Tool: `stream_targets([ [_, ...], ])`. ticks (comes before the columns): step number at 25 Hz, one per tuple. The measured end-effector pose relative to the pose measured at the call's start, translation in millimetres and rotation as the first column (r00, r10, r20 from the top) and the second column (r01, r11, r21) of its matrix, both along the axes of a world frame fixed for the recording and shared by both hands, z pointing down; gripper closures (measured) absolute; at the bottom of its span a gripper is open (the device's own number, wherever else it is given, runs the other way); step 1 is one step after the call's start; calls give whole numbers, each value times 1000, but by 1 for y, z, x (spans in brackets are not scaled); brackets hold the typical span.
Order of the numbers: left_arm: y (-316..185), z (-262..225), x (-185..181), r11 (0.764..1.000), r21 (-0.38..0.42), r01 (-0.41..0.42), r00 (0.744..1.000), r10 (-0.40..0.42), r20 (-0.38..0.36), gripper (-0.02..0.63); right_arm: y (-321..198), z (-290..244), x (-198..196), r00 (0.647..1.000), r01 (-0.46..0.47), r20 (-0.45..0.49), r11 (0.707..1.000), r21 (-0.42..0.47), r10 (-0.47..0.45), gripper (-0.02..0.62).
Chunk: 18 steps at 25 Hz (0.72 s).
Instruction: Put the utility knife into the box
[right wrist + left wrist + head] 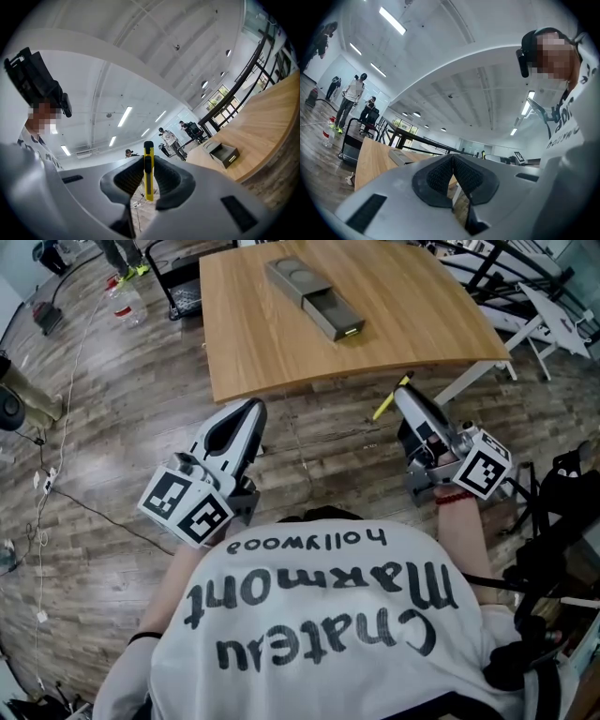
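Right gripper view: yellow utility knife (148, 176) stands upright at lower centre of the frame, clamped between the jaws of the right gripper (148, 159). Head view: the knife is held off the table (253, 348), just below its near edge. Grey box (298, 279) lies on the table at upper centre, its drawer (333, 315) slid out and apparently empty. Left gripper (251, 413), at lower left, has its jaws pressed together on nothing.

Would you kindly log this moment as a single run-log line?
left gripper: shut, empty | right gripper: shut on utility knife | box: open on table, utility knife not yet inside
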<state>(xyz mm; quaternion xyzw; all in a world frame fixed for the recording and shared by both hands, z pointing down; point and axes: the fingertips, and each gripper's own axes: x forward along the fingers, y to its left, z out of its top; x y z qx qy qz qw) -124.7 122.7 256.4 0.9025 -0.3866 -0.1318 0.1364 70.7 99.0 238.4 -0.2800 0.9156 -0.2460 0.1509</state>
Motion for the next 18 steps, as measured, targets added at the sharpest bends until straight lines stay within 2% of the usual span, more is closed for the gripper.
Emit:
stream_targets([
  [9, 0, 3, 2, 1000, -10, -11, 1000, 11, -10, 598, 0, -4, 3, 1000, -12, 20, 1000, 15, 12, 528],
  [18, -5, -6, 9, 1000, 27, -2, 1000, 2, 2, 600, -6, -8, 11, 999, 0, 54, 999, 34, -2, 528],
])
